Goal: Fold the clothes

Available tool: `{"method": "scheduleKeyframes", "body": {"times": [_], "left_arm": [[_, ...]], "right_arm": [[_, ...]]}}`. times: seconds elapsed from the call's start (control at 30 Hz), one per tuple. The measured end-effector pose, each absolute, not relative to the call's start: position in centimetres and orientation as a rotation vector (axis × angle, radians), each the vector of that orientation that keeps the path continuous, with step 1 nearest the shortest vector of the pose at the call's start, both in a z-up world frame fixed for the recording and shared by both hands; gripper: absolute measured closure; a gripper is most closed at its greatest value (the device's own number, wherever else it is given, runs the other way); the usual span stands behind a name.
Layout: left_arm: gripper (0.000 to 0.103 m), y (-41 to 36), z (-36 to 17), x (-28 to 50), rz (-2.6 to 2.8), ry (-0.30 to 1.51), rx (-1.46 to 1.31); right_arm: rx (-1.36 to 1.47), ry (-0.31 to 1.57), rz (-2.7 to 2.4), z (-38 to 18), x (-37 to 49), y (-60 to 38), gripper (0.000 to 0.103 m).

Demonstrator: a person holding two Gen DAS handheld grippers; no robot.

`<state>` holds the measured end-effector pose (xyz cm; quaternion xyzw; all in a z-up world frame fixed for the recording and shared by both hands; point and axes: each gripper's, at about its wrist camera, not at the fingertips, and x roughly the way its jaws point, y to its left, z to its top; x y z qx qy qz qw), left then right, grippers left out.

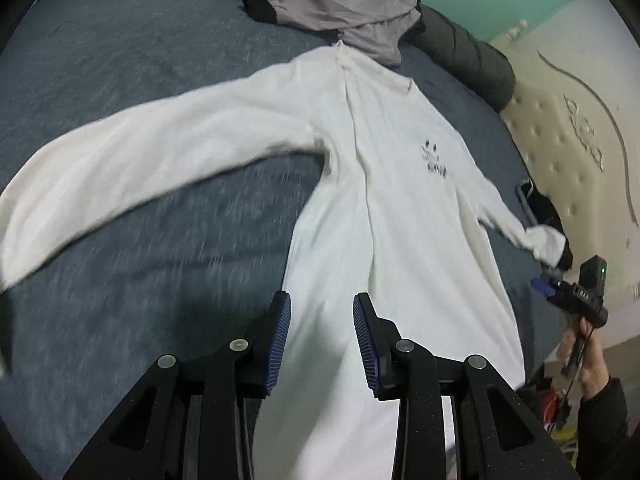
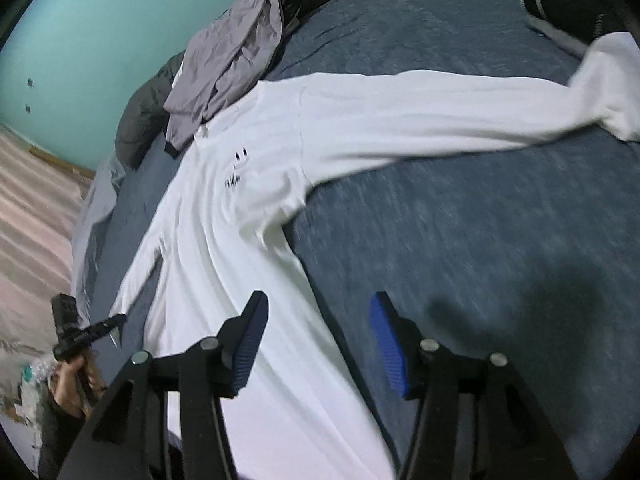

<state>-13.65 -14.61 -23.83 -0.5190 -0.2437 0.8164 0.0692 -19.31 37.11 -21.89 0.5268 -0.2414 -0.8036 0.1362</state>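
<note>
A white long-sleeve shirt (image 1: 400,208) (image 2: 240,216) with a small dark chest logo lies face up on the blue bed cover (image 1: 140,280) (image 2: 480,240), both sleeves spread out. My left gripper (image 1: 322,304) hovers open over the shirt's lower body, near its left edge, with nothing between the pads. My right gripper (image 2: 320,304) is wide open above the shirt's hem edge, where cloth meets bed cover. Each gripper also shows small in the other view, held by a hand: the right gripper (image 1: 560,286) near a cuff, the left gripper (image 2: 112,322) by the other sleeve.
A grey garment (image 1: 340,0) (image 2: 228,60) lies crumpled just beyond the collar. A dark puffy jacket (image 1: 468,60) (image 2: 148,120) lies along the bed's edge. A cream tufted headboard (image 1: 560,152) stands nearby. A black item (image 2: 568,12) lies by the far cuff.
</note>
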Motion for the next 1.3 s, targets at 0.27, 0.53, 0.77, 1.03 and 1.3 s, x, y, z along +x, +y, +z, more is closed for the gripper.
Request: {"method": "scheduleKeyframes", "body": {"times": [0.27,0.53,0.77,1.03,1.3], "left_arm": [[0.055,-14.8,-26.9,-20.3,2.462,-0.841,-1.525],[0.055,-14.8,-29.4,-25.1,2.446,-0.893,-1.500],[0.057,-15.1,-30.2,-26.6,2.471,-0.914,-1.455],[0.097,-15.8,-29.5,-27.6,2.528,-0.860,-1.428],[0.098,-21.4,-27.1,-27.2,2.646,-0.907,-1.384]], "right_arm": [[1.482,-0.839,-2.299,-25.4,-25.4,35.4,0.048],[1.479,-0.909,-2.266,-28.0,-30.4,34.4,0.047],[1.448,-0.910,-2.254,-29.2,-32.2,33.7,0.048],[1.403,-0.892,-2.301,-29.0,-33.2,34.1,0.098],[1.327,-0.935,-2.433,-26.4,-34.8,38.8,0.099]]}}
